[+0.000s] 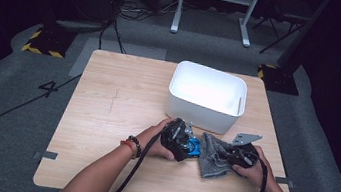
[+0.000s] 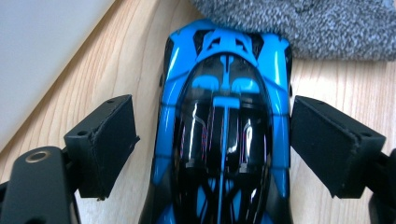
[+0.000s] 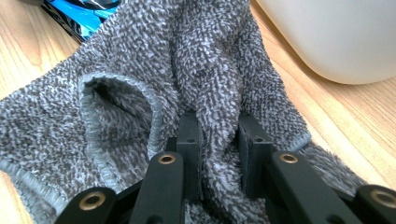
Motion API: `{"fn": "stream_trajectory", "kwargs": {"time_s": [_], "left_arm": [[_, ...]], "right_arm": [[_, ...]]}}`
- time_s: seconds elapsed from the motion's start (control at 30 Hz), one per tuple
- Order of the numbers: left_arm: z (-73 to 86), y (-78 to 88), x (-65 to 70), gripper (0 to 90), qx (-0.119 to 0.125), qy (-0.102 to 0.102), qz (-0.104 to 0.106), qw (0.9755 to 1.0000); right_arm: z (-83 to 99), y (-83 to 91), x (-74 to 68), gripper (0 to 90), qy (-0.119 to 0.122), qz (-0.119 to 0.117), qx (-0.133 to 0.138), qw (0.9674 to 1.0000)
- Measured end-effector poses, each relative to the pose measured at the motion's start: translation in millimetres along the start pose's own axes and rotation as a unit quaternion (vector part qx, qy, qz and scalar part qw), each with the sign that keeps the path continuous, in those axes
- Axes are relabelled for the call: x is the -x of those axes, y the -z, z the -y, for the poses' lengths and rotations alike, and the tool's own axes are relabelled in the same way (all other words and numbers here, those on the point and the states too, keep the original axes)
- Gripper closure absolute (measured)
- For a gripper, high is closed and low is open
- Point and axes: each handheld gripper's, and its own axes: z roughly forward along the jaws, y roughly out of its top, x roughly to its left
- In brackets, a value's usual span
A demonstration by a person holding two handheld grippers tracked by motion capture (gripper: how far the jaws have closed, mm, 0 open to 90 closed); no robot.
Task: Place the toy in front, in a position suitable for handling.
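The right tongs [image 3: 217, 154] are clamped on a bunched fold of the grey terry cloth [image 3: 154, 88], probably to lift it. The left tongs [image 2: 212, 144] stand apart astride the blue toy car [image 2: 224, 130], not touching it, on the counter [image 1: 112, 103] near the white bin [image 1: 207, 97].
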Motion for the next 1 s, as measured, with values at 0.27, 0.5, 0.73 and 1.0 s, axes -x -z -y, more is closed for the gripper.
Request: {"fn": "stream_trajectory", "kwargs": {"time_s": [0.27, 0.5, 0.73, 1.0], "left_arm": [[-13.3, -6.5, -2.9, 15.3, -0.017, -0.008, 0.013, 0.9997], [-21.5, -15.3, -2.3, 15.6, -0.016, -0.007, 0.02, 0.9996], [-31.5, -29.8, 1.8, 15.6, -0.037, -0.009, 0.007, 0.9992], [-40.8, -36.1, -0.2, 15.8, -0.055, -0.014, 0.017, 0.9982]], "right_arm": [[0.1, 0.1, -0.3, 73.9, -0.001, 0.001, 0.0, 1.0], [0.1, 0.0, 0.0, 73.9, 0.0, 0.001, 0.001, 1.0], [0.3, 0.0, 0.0, 73.9, 0.0, 0.0, 0.001, 1.0], [0.4, 0.1, 0.4, 73.9, 0.0, -0.002, 0.001, 1.0]]}}
